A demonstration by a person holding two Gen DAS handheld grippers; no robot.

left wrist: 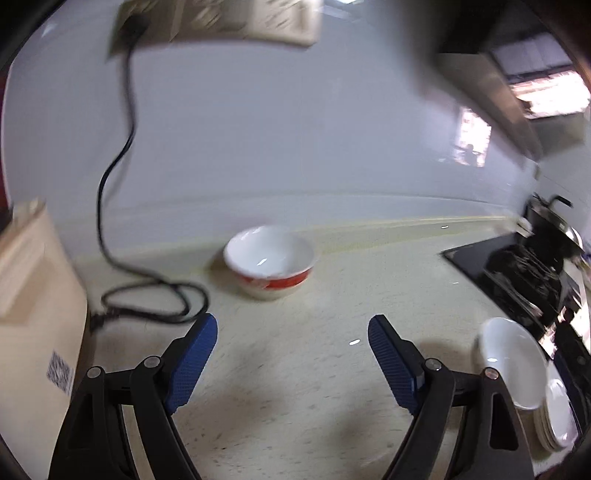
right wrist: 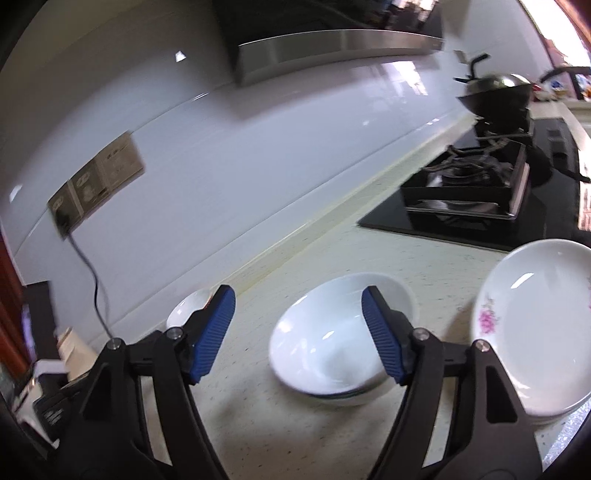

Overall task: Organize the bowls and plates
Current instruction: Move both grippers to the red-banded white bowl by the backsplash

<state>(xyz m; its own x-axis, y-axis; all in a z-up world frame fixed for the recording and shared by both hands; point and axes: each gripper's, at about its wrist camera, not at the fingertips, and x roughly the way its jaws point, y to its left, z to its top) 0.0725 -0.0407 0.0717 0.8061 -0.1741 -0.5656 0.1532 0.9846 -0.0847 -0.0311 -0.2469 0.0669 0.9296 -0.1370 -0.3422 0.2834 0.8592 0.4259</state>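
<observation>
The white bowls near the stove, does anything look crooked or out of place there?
Yes. The top white bowl sits tilted on the bowls under it, not nested level. The red-banded bowl stands alone, apart from that stack.

A speckled cream counter (left wrist: 295,369) runs along a glossy white wall (left wrist: 277,140). A beige socket panel (left wrist: 221,18) sits high on the wall, and a black cord (left wrist: 122,155) drops from it to coil on the counter. A cardboard box (left wrist: 33,295) stands at the left edge. To the right lies a black hob (right wrist: 465,192) with a dark wok (right wrist: 495,92) on it, under a steel hood (right wrist: 332,48).
</observation>
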